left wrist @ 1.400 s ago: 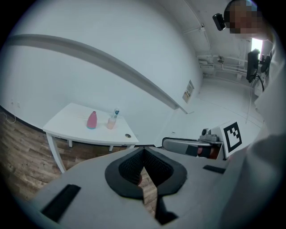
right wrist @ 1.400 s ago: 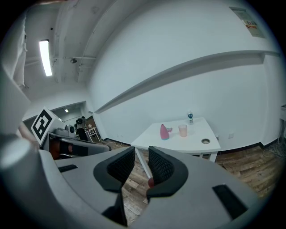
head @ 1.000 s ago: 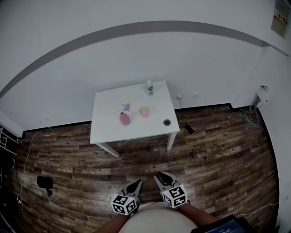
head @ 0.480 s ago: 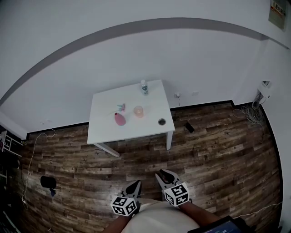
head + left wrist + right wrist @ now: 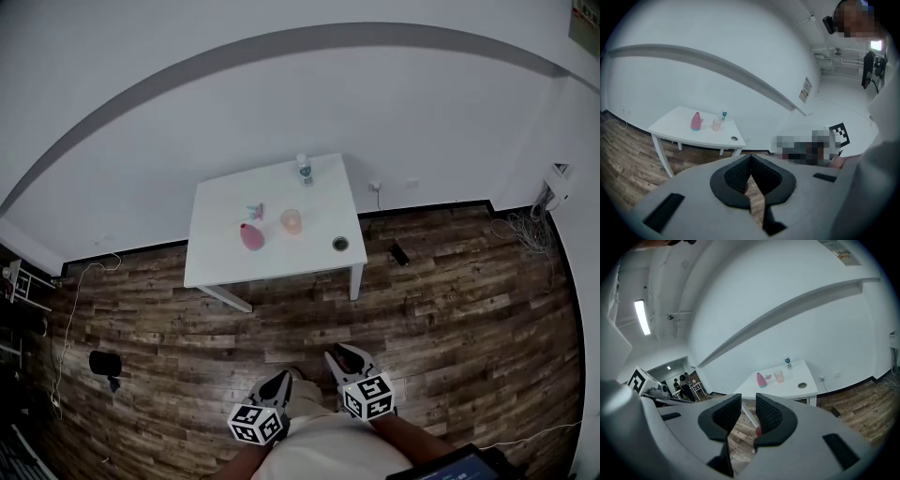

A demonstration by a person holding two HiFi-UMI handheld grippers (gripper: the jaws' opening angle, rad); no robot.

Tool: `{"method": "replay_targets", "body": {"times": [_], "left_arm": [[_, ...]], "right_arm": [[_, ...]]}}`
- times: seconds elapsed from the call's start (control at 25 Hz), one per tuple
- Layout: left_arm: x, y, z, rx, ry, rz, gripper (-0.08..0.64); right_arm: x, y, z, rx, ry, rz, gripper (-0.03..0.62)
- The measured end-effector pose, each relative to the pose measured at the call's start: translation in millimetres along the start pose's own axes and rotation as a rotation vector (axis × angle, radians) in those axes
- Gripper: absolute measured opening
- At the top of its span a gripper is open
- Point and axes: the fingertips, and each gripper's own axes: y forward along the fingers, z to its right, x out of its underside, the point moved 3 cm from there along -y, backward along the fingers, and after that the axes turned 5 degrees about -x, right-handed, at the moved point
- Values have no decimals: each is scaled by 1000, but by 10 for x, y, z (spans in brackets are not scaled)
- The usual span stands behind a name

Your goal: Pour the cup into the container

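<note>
Far ahead on the white table (image 5: 217, 262) stand a pink bottle-shaped container (image 5: 251, 236) and, to its right, a translucent orange cup (image 5: 292, 221). Both also show in the left gripper view, container (image 5: 696, 121) and cup (image 5: 716, 124), and in the right gripper view, container (image 5: 761, 380) and cup (image 5: 778, 377). My left gripper (image 5: 280, 382) is held low near the person's body, its jaw tips touching, empty (image 5: 750, 158). Beside it, my right gripper (image 5: 343, 355) is shut with only a thin slit between its pads and holds nothing (image 5: 747, 401).
A small clear bottle (image 5: 304, 169) stands at the table's far edge, a small round object (image 5: 340, 244) near its right edge, a tiny pink-teal item (image 5: 255, 212) behind the container. On the wood floor lie a black object (image 5: 399, 253), cables (image 5: 534, 230) and a dark device (image 5: 105, 364).
The head view has shifted, so the table sits a little higher in the picture. Both grippers stay low by the body, shut and empty.
</note>
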Motion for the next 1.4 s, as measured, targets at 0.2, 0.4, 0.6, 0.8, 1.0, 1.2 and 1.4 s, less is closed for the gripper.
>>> {"method": "replay_targets", "body": {"times": [0.2, 0.4, 0.6, 0.8, 1.0, 1.2, 1.4], "left_arm": [[-48, 115, -223, -1, -46, -11, 11], [-354, 350, -550, 17, -71, 2, 11], [-741, 559, -784, 60, -46, 26, 11], [-975, 743, -1053, 85, -45, 26, 11], [-1174, 899, -1316, 109, -50, 25, 11], [-1331, 1026, -1545, 136, -65, 13, 11], [-1469, 1123, -1763, 163, -57, 13, 11]], "right_arm": [[35, 212, 31, 2, 4, -43, 98], [-96, 518, 76, 26, -13, -64, 98], [-391, 794, 134, 69, -43, -42, 98], [-527, 1023, 280, 134, -31, -34, 98], [-662, 1248, 371, 175, -43, -32, 98], [-776, 1466, 406, 208, -57, -34, 98], [-857, 1669, 441, 240, -66, -24, 98]]}}
